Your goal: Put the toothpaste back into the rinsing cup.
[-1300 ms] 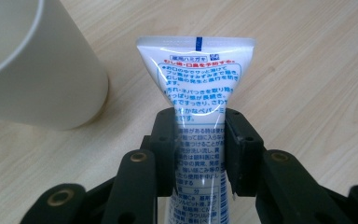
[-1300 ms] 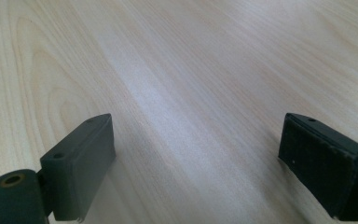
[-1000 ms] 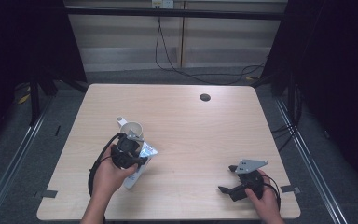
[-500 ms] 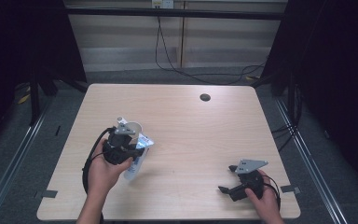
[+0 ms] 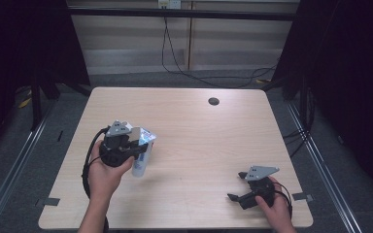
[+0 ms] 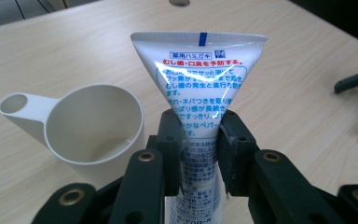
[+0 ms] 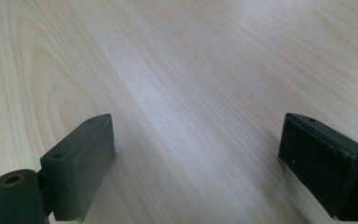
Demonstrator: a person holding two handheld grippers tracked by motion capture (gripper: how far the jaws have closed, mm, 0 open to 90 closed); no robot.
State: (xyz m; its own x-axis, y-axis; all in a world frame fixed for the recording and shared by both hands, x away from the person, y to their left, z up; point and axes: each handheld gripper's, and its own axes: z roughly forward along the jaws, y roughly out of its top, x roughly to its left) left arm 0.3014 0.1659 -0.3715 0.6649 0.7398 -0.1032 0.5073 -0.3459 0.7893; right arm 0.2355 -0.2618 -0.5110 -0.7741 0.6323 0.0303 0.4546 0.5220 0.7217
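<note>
Jaws of left gripper point(image 6: 199, 140) clamp tube point(image 6: 199, 79), hiding its lower end; right gripper point(image 7: 198, 163) gapes.

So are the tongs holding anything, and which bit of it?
The left tongs pinch the toothpaste tube around its middle, crimped flat end pointing away. The right tongs are open over the table, holding nothing.
</note>
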